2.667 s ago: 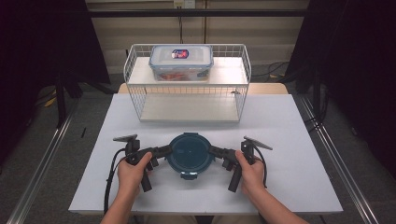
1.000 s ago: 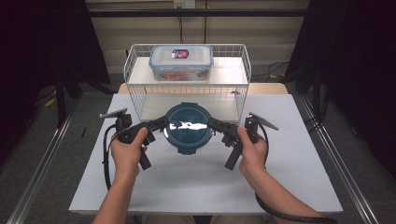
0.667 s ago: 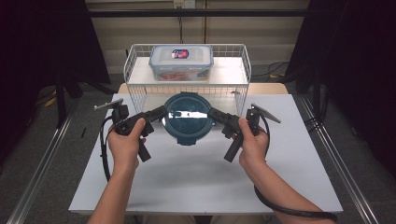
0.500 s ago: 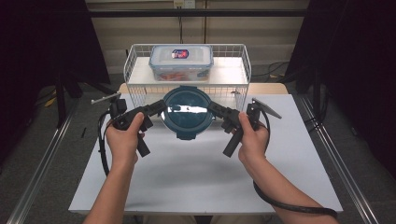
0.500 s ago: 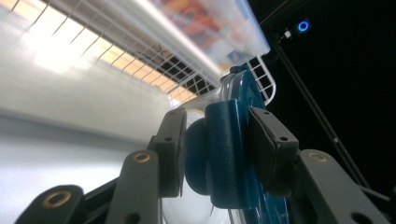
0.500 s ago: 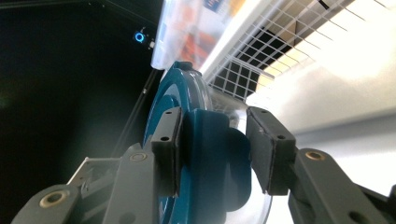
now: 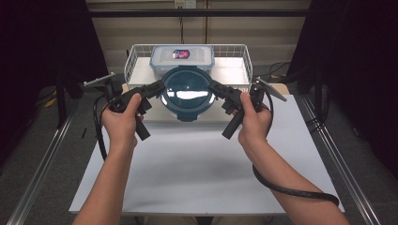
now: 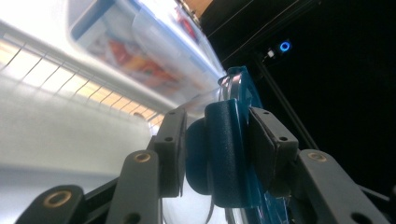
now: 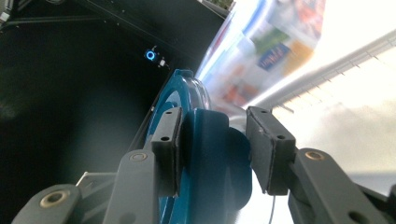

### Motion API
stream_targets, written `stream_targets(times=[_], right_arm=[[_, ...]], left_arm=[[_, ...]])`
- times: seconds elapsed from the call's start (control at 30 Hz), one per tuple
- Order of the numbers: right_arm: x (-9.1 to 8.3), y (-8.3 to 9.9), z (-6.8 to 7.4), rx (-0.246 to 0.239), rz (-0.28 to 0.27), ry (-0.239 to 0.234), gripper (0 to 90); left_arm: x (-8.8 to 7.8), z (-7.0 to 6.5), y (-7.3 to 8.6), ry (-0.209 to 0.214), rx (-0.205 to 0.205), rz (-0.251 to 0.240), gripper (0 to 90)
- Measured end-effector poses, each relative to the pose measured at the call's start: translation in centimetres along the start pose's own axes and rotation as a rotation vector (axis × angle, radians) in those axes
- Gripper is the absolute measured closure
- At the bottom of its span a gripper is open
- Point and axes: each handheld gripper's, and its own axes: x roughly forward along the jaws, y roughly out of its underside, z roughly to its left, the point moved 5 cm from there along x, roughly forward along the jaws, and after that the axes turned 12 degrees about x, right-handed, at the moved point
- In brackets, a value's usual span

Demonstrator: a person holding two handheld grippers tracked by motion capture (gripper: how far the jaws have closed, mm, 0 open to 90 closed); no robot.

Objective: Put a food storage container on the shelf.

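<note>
Risk noted: round blue-lidded container (image 7: 187, 93) carried in mid-air by two side tabs alone, just in front of wire basket (image 7: 135, 57) and well above white table (image 7: 197, 159). Left gripper (image 7: 157, 87) clenched on left tab, right gripper (image 7: 217, 88) clenched on right tab; pads seen pressing blue plastic in left gripper view (image 8: 224, 154); in right gripper view (image 9: 212, 154) left pad hard against the tab, right pad close beside it, contact there not clear to see. Uneven lift by either hand likely to tilt container and let a tab slide out. Basket's front rim close ahead: contact with it could knock the load loose. Clear rectangular box (image 7: 182, 57) already in basket, so room for setting down looks limited; collision with it possible.

Against earliest frame: container then resting on table near the person, grippers at its sides; now raised and moved forward to basket. Grip on tabs unchanged over the last second.
</note>
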Motion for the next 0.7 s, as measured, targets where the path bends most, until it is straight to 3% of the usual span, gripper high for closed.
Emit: stream_targets(times=[0.47, 0.7], right_arm=[[2.3, -2.3, 4.2, -0.038, -0.025, -0.019, 58.3], [3.7, -3.9, 5.3, -0.041, -0.046, -0.017, 58.3]], left_arm=[[0.5, -1.3, -4.3, 0.013, 0.0, -0.044, 58.8], [1.6, -1.4, -6.5, 0.015, -0.01, -0.051, 58.8]])
